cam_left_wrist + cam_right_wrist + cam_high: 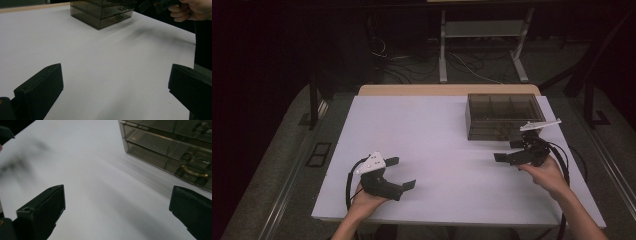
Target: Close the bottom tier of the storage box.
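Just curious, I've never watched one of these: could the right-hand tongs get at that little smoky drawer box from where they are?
Probably yes. The right tongs hover just in front of the drawer box, jaws wide open and empty, with bare white table between them and the drawer fronts.

Smoky see-through glossy plastic drawer box [503, 117] on a smooth matt white table [427, 145], wood-edged

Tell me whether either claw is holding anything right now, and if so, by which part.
Nothing is held. The left claw and the right claw both stand open over the white table, apart from the smoky drawer box.
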`<state>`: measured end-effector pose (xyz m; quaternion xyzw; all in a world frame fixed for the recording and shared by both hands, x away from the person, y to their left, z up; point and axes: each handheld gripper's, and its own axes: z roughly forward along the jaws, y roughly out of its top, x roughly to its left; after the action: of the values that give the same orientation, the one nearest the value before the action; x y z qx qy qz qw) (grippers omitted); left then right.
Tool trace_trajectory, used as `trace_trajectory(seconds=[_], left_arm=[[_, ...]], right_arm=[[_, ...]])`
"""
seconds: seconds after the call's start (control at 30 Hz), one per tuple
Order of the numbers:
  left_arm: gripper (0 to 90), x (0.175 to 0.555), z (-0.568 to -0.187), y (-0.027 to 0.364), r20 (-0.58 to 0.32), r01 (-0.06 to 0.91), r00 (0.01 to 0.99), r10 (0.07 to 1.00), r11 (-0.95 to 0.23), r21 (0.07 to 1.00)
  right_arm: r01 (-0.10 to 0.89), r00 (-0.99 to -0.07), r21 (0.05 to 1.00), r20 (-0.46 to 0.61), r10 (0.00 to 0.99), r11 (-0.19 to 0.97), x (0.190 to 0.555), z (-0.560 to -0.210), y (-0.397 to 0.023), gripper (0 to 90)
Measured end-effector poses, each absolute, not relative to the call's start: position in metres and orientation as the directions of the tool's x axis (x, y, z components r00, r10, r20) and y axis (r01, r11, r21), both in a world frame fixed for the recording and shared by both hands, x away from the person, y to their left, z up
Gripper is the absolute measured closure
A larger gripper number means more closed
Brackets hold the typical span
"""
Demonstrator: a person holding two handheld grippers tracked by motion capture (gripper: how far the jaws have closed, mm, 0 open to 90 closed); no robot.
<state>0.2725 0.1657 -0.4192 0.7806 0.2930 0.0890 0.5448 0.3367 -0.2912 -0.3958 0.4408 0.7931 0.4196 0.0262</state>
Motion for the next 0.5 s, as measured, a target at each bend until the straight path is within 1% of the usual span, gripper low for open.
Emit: trace_trajectory(seconds=[0.5], left_arm=[[0.0,0.275,-0.421,0.167,-0.186,0.376,0.811,0.555,-0.249,0.893]], right_arm=[[0.629,-0.635,0.747,0.333,0.697,0.216,0.294,-0.396,-0.285,0.1]])
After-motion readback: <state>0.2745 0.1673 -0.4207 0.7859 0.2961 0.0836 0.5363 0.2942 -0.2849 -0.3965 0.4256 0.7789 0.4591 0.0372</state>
